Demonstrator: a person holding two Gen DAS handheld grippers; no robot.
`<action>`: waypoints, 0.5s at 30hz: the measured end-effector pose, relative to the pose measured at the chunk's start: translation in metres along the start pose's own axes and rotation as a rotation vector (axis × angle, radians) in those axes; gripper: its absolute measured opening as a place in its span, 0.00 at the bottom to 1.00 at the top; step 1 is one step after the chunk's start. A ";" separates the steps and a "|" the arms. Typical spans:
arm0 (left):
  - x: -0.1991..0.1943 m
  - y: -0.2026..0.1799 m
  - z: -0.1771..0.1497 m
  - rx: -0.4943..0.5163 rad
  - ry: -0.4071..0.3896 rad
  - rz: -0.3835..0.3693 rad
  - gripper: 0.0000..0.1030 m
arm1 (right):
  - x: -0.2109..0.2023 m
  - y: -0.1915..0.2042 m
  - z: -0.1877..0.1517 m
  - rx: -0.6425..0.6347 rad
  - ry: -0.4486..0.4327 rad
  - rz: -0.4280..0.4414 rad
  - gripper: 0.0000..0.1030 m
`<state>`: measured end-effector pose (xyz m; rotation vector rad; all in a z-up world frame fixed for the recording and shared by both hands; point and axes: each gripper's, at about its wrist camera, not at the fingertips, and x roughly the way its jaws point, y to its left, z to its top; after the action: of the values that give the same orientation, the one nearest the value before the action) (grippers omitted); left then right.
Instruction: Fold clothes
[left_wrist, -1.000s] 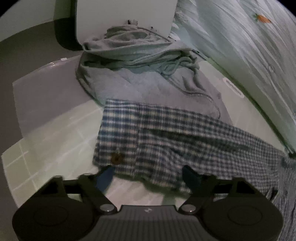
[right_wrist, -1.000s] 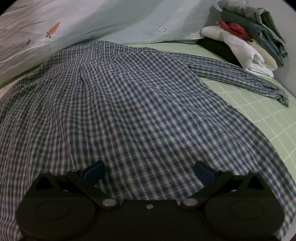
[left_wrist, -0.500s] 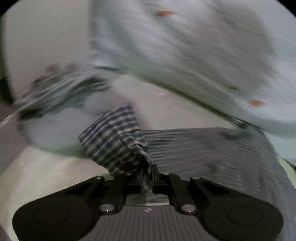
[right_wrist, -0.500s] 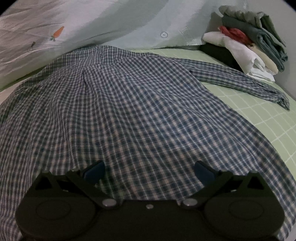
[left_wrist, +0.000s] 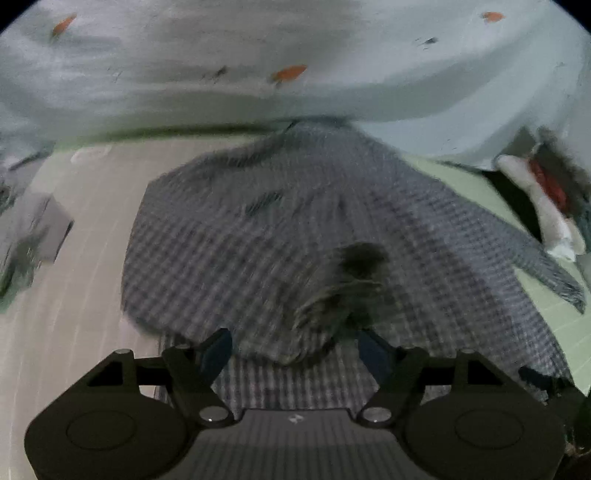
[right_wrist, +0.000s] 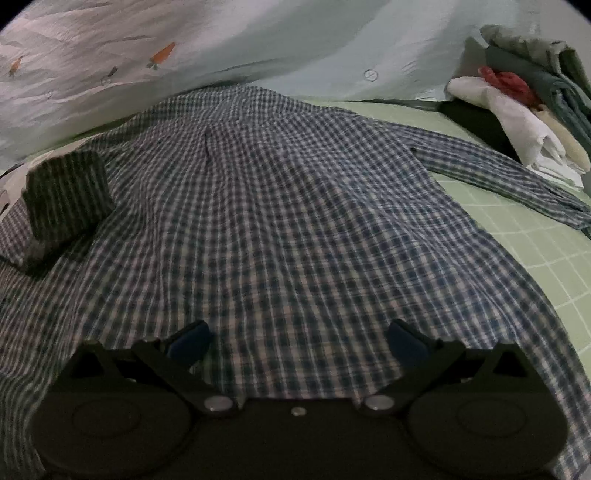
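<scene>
My plaid shirt (right_wrist: 295, 206) lay spread across the bed (right_wrist: 535, 266); one sleeve (right_wrist: 66, 199) was folded over, the other sleeve (right_wrist: 509, 177) not, both my jaws open and empty

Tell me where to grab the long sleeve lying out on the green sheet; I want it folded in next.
Take the sleeve at its cuff end, the free tip that lies flat on the green sheet with bare sheet on its near side. Probably come from that near side with the right gripper, jaws open across the narrow width, since the stack of clothes crowds the far side.
</scene>
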<state>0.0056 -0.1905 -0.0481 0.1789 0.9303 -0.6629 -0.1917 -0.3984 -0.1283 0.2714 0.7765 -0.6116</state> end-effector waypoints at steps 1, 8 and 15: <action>0.002 0.004 -0.003 -0.022 0.016 0.025 0.76 | 0.000 0.000 0.001 -0.001 0.006 -0.001 1.00; 0.000 0.034 -0.022 -0.134 0.080 0.164 0.76 | -0.010 0.015 0.015 -0.006 -0.035 -0.047 1.00; -0.007 0.058 -0.039 -0.151 0.090 0.205 0.77 | -0.019 0.058 0.043 0.002 -0.084 0.066 1.00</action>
<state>0.0110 -0.1255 -0.0741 0.1684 1.0291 -0.3959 -0.1423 -0.3640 -0.0845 0.2703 0.6836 -0.5578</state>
